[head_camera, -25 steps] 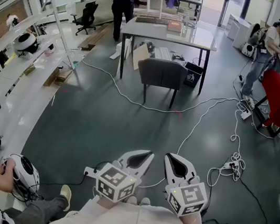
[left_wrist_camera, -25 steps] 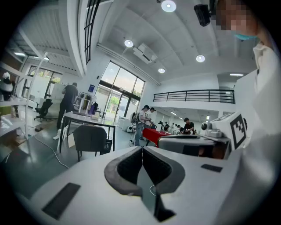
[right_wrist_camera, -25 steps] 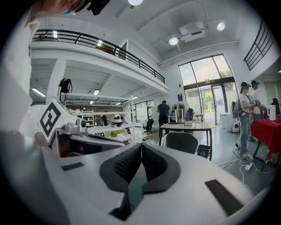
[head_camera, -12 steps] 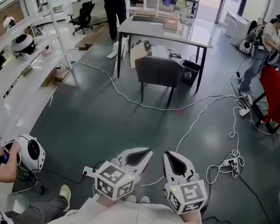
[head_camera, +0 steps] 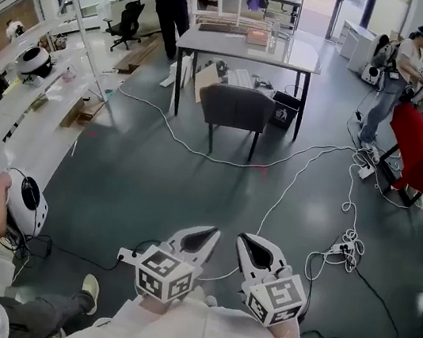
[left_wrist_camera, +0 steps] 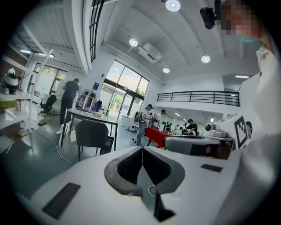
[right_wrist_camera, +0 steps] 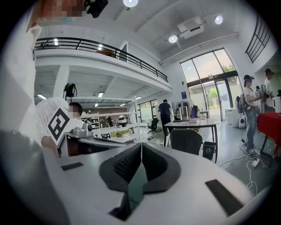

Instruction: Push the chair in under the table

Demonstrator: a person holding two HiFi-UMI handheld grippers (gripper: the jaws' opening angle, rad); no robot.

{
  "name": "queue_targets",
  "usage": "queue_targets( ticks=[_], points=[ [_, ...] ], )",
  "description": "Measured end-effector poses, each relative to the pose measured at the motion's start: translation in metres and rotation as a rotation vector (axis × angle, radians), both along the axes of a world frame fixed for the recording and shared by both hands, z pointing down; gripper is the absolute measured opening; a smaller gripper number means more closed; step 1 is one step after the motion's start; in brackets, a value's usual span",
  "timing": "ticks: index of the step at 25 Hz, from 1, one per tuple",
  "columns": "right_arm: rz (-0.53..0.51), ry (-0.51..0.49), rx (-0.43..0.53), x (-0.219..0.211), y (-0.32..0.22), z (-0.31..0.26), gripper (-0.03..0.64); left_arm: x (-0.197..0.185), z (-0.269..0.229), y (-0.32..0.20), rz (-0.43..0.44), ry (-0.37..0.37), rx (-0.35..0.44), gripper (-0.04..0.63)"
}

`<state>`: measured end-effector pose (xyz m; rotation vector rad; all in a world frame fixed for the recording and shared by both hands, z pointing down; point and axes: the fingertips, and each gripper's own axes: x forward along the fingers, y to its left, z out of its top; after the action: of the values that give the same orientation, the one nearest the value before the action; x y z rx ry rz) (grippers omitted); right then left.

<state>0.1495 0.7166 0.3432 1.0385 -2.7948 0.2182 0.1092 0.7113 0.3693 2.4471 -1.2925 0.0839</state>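
Across the floor (head_camera: 153, 182), well ahead of us, the chair (head_camera: 236, 106) stands at the table (head_camera: 294, 56)'s near side with its back toward us. Whether its seat reaches under the top we can't quite tell. We hold the left gripper (head_camera: 213, 233) and right gripper (head_camera: 242, 239) side by side, both clenched on nothing.

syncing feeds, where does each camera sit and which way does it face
Head view: on the person's head, looking down toward chair and table; left gripper, right gripper, white clothing show.
Left gripper view: on the left gripper, along its shut jaws toward the chair; right gripper at right.
Right gripper view: on the right gripper, same heading; left gripper at left.
All share chair and table.
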Motion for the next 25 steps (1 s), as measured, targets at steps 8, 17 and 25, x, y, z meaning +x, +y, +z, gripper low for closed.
queue_targets(
  ticks=[8,17,25],
  points=[
    [0.022,-0.025,-0.059,0.019,-0.028,0.015,0.032,0.020,0.000,-0.022,0.018,-0.011,0.003,0.015],
    [0.042,-0.020,-0.068,0.005,-0.108,0.032,0.032,0.003,0.021,-0.103,0.021,-0.005,-0.020,0.015],
    [0.036,-0.015,-0.054,-0.041,-0.224,0.024,0.032,-0.041,0.016,-0.218,0.044,-0.021,-0.014,0.015]
  ],
)
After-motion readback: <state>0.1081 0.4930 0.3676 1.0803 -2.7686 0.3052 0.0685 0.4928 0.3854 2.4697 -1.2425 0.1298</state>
